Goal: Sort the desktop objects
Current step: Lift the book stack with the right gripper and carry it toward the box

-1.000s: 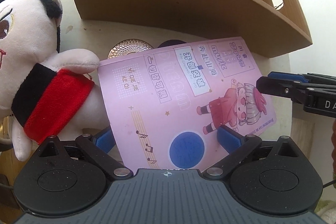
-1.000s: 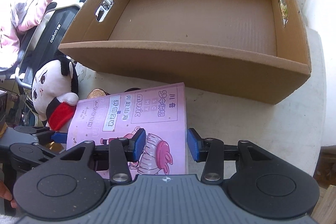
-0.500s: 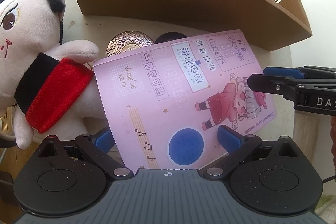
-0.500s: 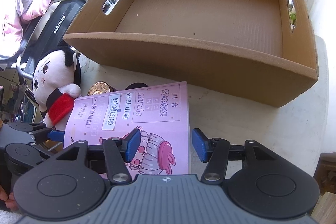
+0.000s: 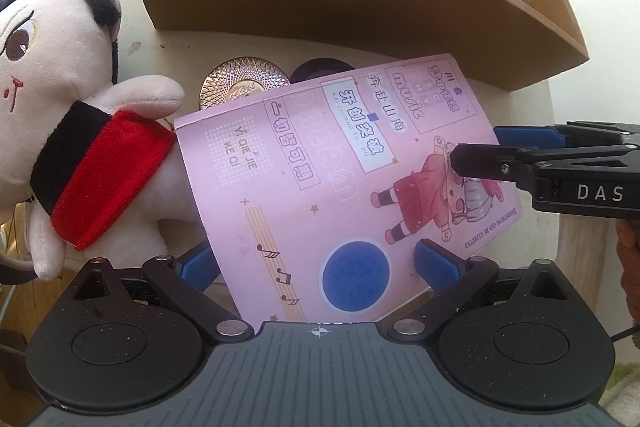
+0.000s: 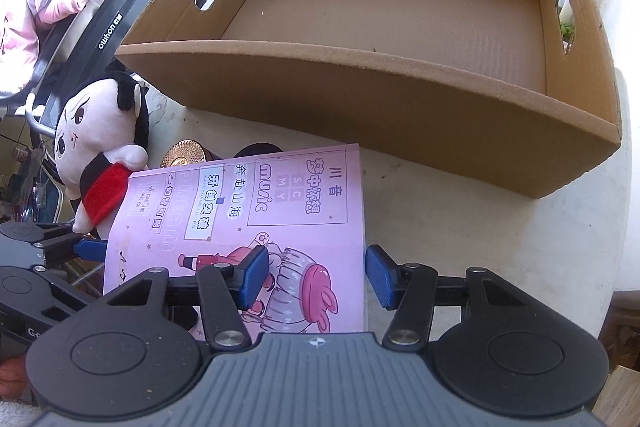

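Where the cardboard box (image 6: 400, 95) stood on the pale desk (image 6: 500, 227), the pink booklet (image 5: 344, 187) hid most of a copper disc (image 5: 240, 83). Both left tongs (image 5: 316, 263) and right tongs (image 6: 316, 275) gaped around its edges, apparently ungripped; plush doll (image 5: 60, 107) cropped.

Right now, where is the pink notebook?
The pink notebook sits in front of the cardboard box, right of the plush doll, partly covering the copper disc.

Thin pink cartoon-cover notebook (image 5: 344, 183) tilted above white tabletop, before empty brown cardboard box (image 6: 400, 27); cream plush doll with red scarf (image 5: 72, 131) beside it
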`<state>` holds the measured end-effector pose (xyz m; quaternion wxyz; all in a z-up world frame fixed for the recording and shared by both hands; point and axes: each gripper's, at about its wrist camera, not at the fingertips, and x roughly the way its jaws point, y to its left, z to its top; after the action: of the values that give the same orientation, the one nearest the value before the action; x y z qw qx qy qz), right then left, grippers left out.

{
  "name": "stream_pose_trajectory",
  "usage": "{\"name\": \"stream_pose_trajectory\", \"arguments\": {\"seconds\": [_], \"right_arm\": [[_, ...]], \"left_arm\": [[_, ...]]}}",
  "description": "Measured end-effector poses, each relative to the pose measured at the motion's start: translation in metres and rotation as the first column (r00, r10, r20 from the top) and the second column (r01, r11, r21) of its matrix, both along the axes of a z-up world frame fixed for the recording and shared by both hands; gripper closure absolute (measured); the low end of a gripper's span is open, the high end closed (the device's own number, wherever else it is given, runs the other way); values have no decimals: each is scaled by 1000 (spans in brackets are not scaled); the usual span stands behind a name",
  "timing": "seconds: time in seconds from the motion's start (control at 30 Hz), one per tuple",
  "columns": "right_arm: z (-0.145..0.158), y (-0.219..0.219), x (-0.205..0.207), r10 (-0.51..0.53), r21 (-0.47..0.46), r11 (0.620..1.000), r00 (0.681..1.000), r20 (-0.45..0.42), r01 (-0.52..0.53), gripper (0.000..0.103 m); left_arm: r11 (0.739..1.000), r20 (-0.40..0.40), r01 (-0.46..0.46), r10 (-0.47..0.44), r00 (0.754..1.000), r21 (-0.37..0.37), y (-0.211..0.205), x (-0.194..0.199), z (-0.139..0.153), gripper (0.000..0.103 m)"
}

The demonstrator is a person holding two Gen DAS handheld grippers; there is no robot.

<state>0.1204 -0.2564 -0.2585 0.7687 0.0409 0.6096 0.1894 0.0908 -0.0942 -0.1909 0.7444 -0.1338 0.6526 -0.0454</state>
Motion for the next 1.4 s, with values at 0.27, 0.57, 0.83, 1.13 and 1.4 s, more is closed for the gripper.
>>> {"name": "stream_pose_trajectory", "arguments": {"seconds": [0.27,0.57,0.83,1.13,1.4], "right_arm": [[4,-3,1,3,23,1000,1000,7,-4,46],[2,2,4,-18,-4,1000,1000,-11,18,43],[12,2,2,-38,-26,999,999,-5,38,44],[22,-1,1,-58,-27,998,998,1,58,44],[31,-5,-3,-80,-18,997,997,6,81,44]], "left_arm": [[1000,-12,-20,20,1000,-16,34,-3,-11,1],[1000,-20,-14,13,1000,-13,25,4,-16,0],[999,-45,17,-15,999,30,11,8,-10,0],[997,-50,47,-44,998,56,0,12,-5,0],[995,-46,72,-69,997,74,-9,13,1,0]]}}
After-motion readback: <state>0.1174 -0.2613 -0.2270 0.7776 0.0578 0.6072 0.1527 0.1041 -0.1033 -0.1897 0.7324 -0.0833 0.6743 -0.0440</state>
